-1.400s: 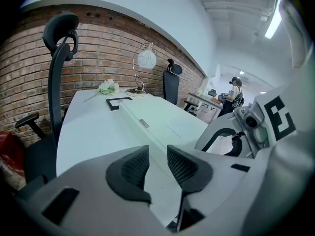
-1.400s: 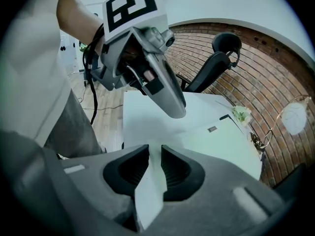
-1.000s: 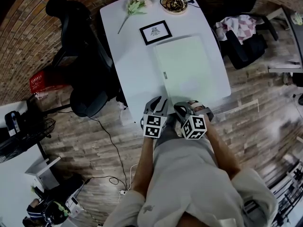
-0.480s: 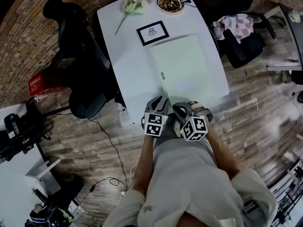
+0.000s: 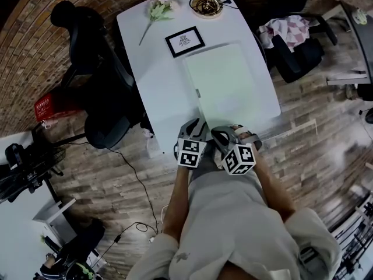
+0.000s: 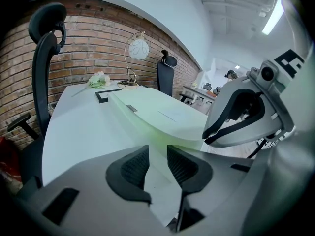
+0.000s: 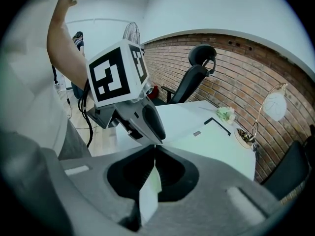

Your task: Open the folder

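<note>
So the pale green folder is lying flat with its cover down on the white counter, toward the right side. Its near edge is almost at the counter's front edge. Both grippers sit side by side right there. The right gripper has its jaws pinched together on a thin pale sliver, which looks like the folder's near edge. The left gripper has its jaws only narrowly apart, with nothing in them, just beside the folder. A framed picture and a flower sit at the far end.
</note>
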Tool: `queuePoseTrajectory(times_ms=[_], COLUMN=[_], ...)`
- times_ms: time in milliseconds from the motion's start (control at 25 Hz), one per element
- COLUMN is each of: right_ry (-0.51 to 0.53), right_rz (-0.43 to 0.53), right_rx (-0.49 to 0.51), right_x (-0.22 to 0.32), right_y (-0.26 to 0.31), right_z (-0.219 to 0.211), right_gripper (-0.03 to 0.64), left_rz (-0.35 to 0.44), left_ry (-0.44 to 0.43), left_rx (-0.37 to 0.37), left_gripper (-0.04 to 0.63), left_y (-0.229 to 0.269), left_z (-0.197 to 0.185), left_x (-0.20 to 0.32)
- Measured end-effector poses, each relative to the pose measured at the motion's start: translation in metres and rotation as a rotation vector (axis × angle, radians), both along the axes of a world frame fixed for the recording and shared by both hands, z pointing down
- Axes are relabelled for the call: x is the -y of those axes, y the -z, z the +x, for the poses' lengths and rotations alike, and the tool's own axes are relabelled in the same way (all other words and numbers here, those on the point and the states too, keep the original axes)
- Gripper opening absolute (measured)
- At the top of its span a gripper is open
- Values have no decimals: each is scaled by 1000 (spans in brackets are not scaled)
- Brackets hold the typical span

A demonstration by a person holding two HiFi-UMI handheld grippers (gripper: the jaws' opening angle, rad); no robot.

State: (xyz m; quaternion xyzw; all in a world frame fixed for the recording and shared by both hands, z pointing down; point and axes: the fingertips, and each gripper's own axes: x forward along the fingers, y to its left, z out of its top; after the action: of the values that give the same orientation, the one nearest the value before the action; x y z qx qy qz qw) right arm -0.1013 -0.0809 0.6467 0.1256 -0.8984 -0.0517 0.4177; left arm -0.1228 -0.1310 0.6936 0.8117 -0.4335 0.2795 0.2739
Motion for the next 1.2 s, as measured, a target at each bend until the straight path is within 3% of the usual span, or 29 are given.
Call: queuePoseTrajectory(times_ms=[1200], right_ry=[-82], right_rz=[91], right_rx=[47], right_x=[6], right_y=[34], right_z=[9], right_gripper=[12], left_rz=[3], left_ry=[-26], left_rx=[40], left_gripper=[112], left_y=[-1], left_z=[-1], left_x=[0])
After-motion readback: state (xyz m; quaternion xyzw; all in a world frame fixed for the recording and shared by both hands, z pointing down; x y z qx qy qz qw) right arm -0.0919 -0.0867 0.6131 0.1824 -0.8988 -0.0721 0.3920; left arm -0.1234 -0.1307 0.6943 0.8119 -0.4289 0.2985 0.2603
